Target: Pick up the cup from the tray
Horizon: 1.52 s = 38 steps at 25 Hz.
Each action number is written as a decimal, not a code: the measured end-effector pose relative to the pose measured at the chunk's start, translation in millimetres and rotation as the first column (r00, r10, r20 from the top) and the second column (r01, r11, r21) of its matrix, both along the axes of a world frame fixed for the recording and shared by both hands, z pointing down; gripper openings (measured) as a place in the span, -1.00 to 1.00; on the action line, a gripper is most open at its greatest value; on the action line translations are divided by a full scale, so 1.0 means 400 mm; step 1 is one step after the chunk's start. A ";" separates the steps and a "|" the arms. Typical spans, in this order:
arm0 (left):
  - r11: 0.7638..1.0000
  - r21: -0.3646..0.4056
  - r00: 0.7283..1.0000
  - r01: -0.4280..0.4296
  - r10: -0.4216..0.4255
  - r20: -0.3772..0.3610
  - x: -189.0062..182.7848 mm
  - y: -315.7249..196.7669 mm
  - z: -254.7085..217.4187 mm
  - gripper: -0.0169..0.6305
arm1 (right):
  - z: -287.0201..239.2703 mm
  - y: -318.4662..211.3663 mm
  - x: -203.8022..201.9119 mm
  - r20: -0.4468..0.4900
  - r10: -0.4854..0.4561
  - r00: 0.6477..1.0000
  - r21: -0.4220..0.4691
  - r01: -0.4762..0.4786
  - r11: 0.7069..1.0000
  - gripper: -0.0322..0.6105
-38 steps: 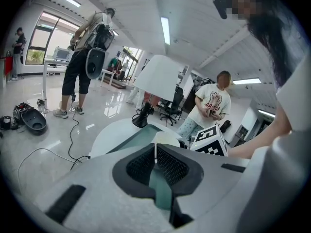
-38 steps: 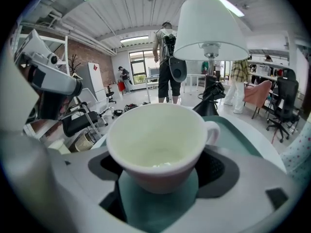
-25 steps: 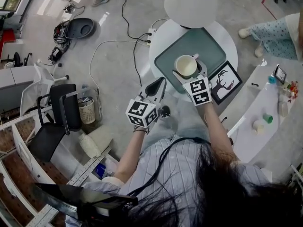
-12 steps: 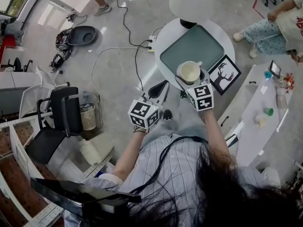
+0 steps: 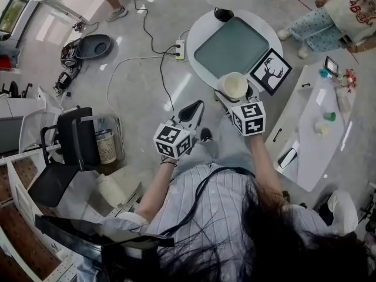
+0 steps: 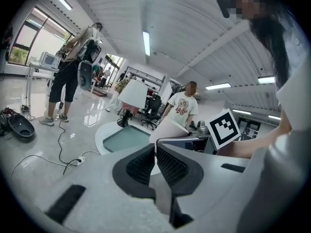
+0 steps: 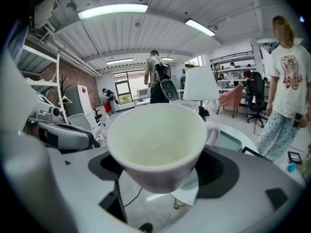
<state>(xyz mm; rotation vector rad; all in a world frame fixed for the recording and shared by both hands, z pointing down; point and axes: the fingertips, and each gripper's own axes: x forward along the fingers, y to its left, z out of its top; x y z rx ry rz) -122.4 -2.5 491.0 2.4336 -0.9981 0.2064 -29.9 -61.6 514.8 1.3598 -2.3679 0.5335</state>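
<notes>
Gripping: we are clamping the right gripper (image 5: 236, 96) on the cup (image 7: 156, 144), its two jaws pressing the lower wall from either side, with the mouth facing up and the handle pointing off to the far right in the right gripper view.

Idling: we are holding the left gripper (image 6: 155, 160) with its jaws brought together on nothing, low and near our lap, apart from the right one.

Riding: the cup is hanging upright in the air and looking empty. The right gripper view is showing floor under its base and the tray (image 5: 235, 46) lying beyond it.

Shifting: a second ago the cup was sitting over the middle of the tray, and half a second ago over its near edge. Now it is clearing the tray altogether and hovering at the near rim of the round table (image 5: 201, 31), so we are drawing it back towards ourselves.

Emptying: the tray is lying bare, with nothing left on it.

Neighbouring: the deer picture (image 5: 270, 72) is leaning just beside the cup on its right, and the lamp (image 7: 201, 84) is standing at the table's far side.

Meaning: we are judging the pick-up as good as done, since the cup is off the tray and held firmly. What is remaining is only keeping it level and steady.
</notes>
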 end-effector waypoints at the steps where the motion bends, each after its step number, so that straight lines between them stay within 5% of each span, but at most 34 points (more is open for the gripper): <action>1: 1.000 -0.001 1.000 -0.003 0.003 -0.005 0.001 0.011 -0.001 -0.91 | -0.006 0.014 0.003 -0.004 0.003 1.000 0.001 -0.003 1.000 0.37; 19: 0.996 0.070 0.999 0.048 -0.046 -0.028 0.067 0.095 -0.086 -0.91 | -0.058 0.200 0.038 -0.009 -0.085 0.996 0.004 0.085 0.996 0.37; 38: 0.981 0.121 0.989 0.149 -0.150 -0.004 0.264 0.425 -0.116 -0.91 | -0.073 0.558 0.228 -0.007 -0.192 0.981 0.026 0.193 0.981 0.37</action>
